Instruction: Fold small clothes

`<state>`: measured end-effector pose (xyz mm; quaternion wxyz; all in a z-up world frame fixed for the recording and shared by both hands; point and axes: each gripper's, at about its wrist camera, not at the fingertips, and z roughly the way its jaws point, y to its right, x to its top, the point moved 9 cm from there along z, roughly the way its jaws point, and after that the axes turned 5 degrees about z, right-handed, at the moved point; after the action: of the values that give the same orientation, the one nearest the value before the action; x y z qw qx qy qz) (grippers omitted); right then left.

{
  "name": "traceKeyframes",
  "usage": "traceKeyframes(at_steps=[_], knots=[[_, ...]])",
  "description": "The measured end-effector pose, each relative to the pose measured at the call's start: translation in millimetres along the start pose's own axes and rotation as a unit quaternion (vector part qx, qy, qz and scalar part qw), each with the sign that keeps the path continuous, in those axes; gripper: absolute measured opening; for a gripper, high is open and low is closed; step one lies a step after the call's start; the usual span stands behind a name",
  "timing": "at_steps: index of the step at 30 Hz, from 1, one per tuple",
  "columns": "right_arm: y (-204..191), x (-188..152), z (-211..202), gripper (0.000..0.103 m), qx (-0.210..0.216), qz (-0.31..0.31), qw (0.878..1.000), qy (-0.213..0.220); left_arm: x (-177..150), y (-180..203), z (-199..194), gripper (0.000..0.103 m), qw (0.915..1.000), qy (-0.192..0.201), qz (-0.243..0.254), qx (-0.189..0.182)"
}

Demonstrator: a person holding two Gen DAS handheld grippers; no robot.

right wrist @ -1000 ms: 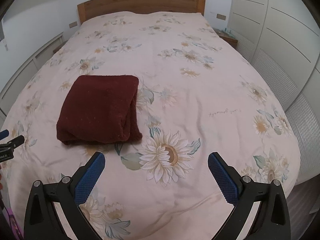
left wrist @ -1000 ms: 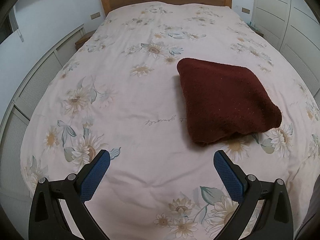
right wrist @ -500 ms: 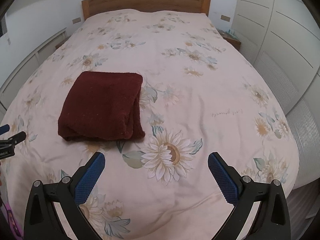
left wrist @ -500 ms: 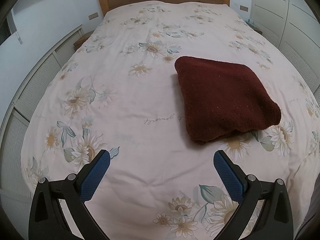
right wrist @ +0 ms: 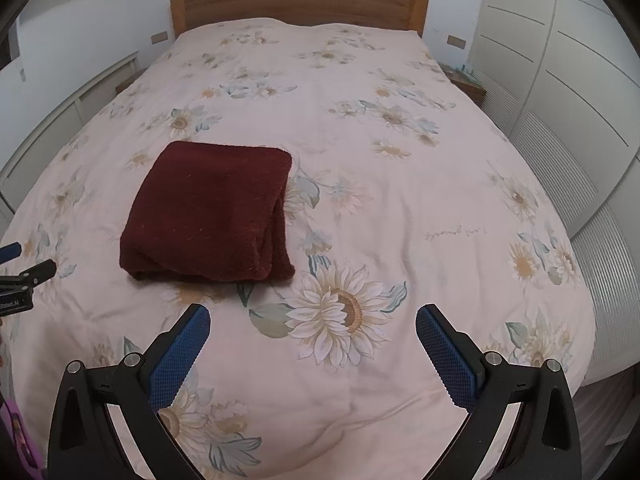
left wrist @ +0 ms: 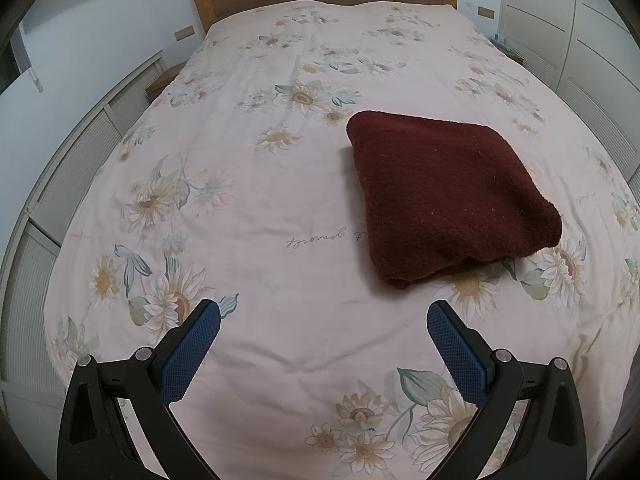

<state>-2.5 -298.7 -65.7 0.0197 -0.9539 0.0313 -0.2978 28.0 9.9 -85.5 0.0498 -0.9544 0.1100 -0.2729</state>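
A dark red garment (left wrist: 448, 196) lies folded into a thick square on the flowered bedspread (left wrist: 260, 200). It also shows in the right wrist view (right wrist: 212, 212), left of centre. My left gripper (left wrist: 323, 312) is open and empty, held above the bed's near part, short of the garment and to its left. My right gripper (right wrist: 313, 312) is open and empty, above a large sunflower print, short of the garment and to its right. The left gripper's tip (right wrist: 24, 272) shows at the left edge of the right wrist view.
The bed has a wooden headboard (right wrist: 300, 4) at the far end. White louvred cabinets (left wrist: 60, 184) line the left side and white wardrobe doors (right wrist: 560, 80) the right. Small nightstands (right wrist: 466, 80) stand beside the headboard.
Both grippers have drifted slightly back and up from the bed; the garment appears a little farther off. It lies unmoved. Both grippers stay open.
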Motion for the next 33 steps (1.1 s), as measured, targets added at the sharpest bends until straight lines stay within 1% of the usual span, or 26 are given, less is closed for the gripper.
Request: traceKeyframes(at_steps=[23, 33], knots=[[-6.1, -8.9, 9.1, 0.103, 0.001, -0.017, 1.000, -0.019, -2.5, -1.5, 0.8, 0.102, 0.9994, -0.004, 0.027, -0.021], [-7.1, -10.6, 10.2, 0.103, 0.005, -0.018, 1.000, -0.022, -3.7, -1.0, 2.7, 0.102, 0.9992, -0.007, 0.034, -0.021]])
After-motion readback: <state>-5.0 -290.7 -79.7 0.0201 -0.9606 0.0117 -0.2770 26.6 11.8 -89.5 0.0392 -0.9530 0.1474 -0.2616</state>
